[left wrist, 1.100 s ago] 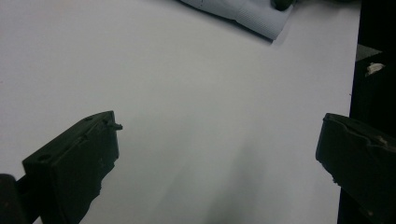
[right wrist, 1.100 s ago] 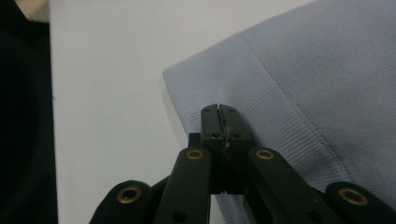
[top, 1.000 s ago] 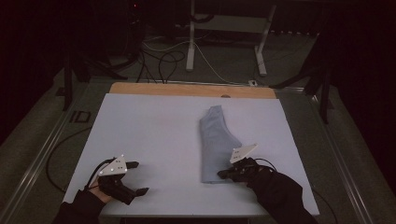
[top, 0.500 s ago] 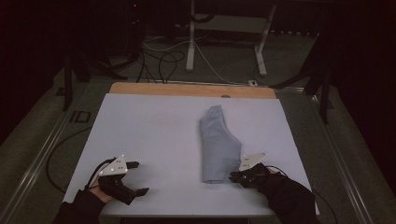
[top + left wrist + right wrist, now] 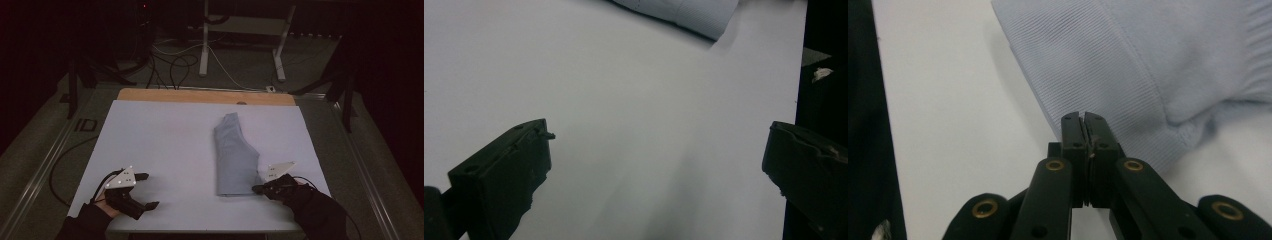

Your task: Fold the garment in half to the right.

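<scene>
A folded light blue garment (image 5: pixel 235 155) lies lengthwise on the white table (image 5: pixel 160 130), right of centre. Its ribbed hem (image 5: pixel 1108 75) is the end nearest me. My right gripper (image 5: pixel 256 189) is at that hem's near right corner with its jaws pressed together. In the right gripper view its tips (image 5: pixel 1083 117) rest on the hem's edge, and no cloth shows between them. My left gripper (image 5: pixel 149 190) hovers at the table's near left corner, open wide and empty (image 5: pixel 659 150). The garment's corner (image 5: pixel 684 12) lies far ahead of it.
A wooden strip (image 5: pixel 205 96) runs along the table's far edge. Beyond it stand desk legs (image 5: pixel 204 45) and loose cables (image 5: pixel 170 65) on the dark floor. Bare white surface spreads between the two grippers.
My right gripper has slid a little to the right and toward me along the garment's near end. The left gripper and the garment have stayed where they were.
</scene>
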`<action>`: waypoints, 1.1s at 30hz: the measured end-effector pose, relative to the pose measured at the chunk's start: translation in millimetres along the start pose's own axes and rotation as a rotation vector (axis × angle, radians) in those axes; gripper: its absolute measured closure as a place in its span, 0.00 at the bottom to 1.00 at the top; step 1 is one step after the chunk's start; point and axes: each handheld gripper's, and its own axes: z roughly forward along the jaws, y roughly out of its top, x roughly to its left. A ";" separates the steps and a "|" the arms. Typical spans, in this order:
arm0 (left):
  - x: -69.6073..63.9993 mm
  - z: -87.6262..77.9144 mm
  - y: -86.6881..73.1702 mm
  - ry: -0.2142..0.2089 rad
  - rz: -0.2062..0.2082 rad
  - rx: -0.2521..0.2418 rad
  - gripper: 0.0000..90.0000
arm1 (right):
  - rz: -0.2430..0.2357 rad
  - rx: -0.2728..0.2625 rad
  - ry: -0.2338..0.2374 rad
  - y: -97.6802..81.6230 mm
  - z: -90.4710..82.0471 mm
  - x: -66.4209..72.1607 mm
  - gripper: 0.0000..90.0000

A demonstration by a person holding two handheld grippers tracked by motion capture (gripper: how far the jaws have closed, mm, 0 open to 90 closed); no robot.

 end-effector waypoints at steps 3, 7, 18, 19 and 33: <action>0.0 0.0 0.1 -0.002 0.006 0.003 0.01 | 0.010 0.024 -0.020 -5.2 -0.9 -2.5 0.99; -0.1 -0.6 -0.3 0.001 0.004 0.000 0.01 | 0.017 0.042 0.001 -9.9 4.4 -2.7 0.99; 0.0 0.2 -0.3 -0.004 0.005 0.005 0.01 | -0.038 0.052 0.002 -10.3 8.1 2.1 0.93; -0.1 0.0 -0.1 -0.003 0.006 0.004 0.01 | -0.036 0.051 0.008 -10.3 8.0 2.0 0.89; 0.6 -2.6 0.4 0.002 0.006 0.000 0.01 | -0.014 -0.059 0.086 11.8 -1.7 -0.2 0.42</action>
